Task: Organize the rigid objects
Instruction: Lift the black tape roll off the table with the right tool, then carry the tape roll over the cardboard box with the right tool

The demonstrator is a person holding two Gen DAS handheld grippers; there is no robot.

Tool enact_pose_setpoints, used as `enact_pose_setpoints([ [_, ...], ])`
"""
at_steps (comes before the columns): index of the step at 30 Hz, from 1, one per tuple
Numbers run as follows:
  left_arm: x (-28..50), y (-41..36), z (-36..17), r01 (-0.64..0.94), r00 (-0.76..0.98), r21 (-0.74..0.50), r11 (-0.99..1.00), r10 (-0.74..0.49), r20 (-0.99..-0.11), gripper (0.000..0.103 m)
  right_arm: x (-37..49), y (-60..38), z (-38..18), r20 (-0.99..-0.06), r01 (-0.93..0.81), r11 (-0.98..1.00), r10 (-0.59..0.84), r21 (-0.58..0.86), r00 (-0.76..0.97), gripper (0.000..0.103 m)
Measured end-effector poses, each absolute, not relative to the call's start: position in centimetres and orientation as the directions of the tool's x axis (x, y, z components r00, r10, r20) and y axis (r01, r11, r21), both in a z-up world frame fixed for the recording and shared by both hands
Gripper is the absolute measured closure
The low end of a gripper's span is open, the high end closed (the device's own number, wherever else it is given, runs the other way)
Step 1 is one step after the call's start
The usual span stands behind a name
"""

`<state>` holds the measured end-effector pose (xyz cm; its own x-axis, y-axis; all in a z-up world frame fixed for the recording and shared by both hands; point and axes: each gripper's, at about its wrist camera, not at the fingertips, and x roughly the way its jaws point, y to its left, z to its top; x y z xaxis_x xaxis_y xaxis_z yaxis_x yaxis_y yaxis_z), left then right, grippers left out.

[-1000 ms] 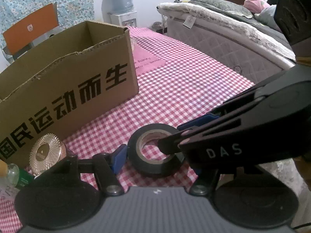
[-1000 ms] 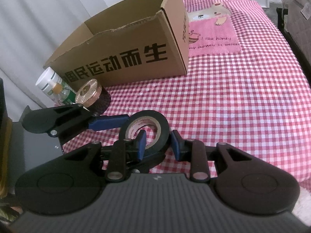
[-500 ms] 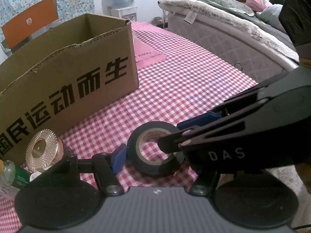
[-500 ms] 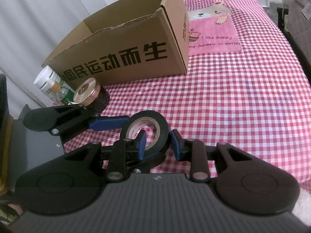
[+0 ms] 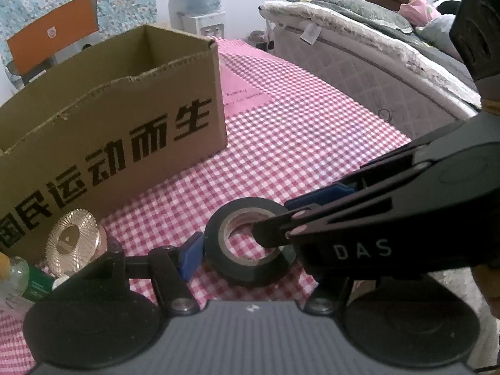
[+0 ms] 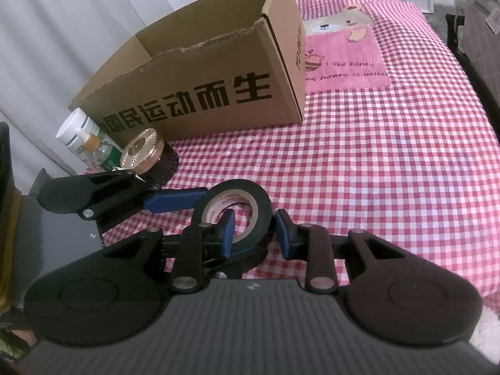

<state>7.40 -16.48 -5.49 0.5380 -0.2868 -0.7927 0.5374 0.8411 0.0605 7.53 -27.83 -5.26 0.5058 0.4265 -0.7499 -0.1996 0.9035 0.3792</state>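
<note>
Right gripper (image 6: 252,229) pinches black tape roll (image 6: 232,211), one finger in the core, one outside. Left gripper (image 5: 247,247) spread around the roll, blue pad touching its side. Cardboard box (image 6: 218,75) behind, checked tablecloth (image 6: 390,172) underneath, gold-lidded jar (image 6: 147,156) near roll.

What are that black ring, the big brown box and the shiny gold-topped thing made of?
The black ring looks like matte vinyl tape wound on a printed paper core. The box is plain corrugated cardboard, with torn top edges and printed black characters. The gold-topped jar has a ridged lid that gleams like metal, possibly metallised plastic, over a dark body.
</note>
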Motion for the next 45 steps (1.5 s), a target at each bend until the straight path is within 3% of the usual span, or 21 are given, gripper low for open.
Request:
enact_pose_setpoints([
  [26, 4.9, -14.2, -0.4, 0.495, 0.642, 0.074, 0.865, -0.308, -0.702, 0.036, 5.5, -26.0, 0.2, -0.699, -0.261, 0.91, 0.415, 0.323, 0.582, 0.075],
  [45, 2.4, -8.7, 3.8, 0.444, 0.74, 0.052, 0.894, -0.334, -0.584, 0.036, 4.0, -20.1, 6.3, -0.675, -0.345, 0.92, 0.375, 0.186, 0.636, 0.074],
])
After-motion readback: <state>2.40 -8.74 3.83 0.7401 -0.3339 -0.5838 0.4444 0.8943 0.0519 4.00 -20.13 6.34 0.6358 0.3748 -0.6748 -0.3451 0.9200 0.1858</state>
